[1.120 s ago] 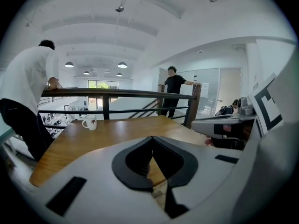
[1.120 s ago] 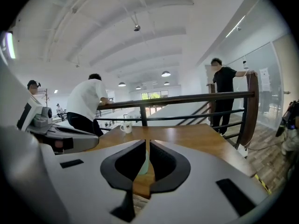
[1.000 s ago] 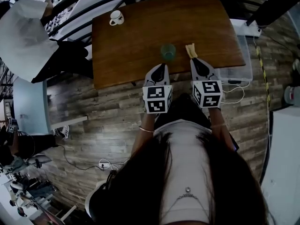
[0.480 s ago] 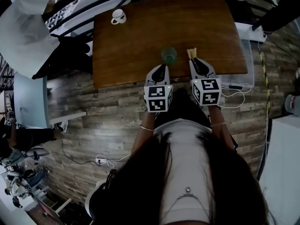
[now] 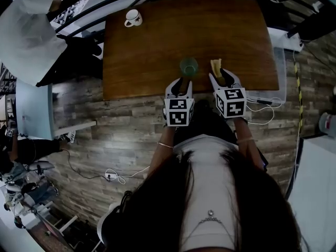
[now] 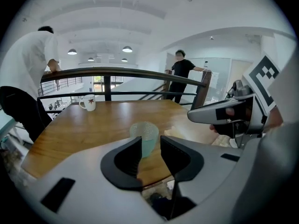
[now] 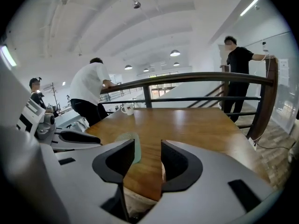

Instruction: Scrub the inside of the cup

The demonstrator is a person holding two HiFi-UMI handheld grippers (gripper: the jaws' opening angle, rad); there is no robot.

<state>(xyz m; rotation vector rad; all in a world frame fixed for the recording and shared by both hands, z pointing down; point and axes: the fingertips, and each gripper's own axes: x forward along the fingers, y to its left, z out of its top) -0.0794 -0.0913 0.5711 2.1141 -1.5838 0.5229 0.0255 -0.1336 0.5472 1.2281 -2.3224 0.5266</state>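
A translucent green cup (image 5: 188,66) stands upright near the front edge of the wooden table (image 5: 157,46), with a yellow sponge (image 5: 216,67) just to its right. My left gripper (image 5: 181,82) sits just short of the cup, its jaws opening with nothing between them. In the left gripper view the cup (image 6: 145,135) stands just beyond the left gripper (image 6: 150,143). My right gripper (image 5: 220,77) is close behind the sponge, jaws also opening and empty. In the right gripper view the cup (image 7: 129,146) is half hidden by the left jaw of the right gripper (image 7: 147,146).
A white mug (image 5: 133,18) stands at the table's far left corner. A dark railing (image 6: 121,71) runs behind the table, and people (image 6: 180,73) stand beyond it. A clear plastic bin (image 5: 278,62) and cables lie on the floor to the right of the table.
Both grippers' jaws have gone from shut to parted. Both have edged forward, closer to the cup and the sponge.
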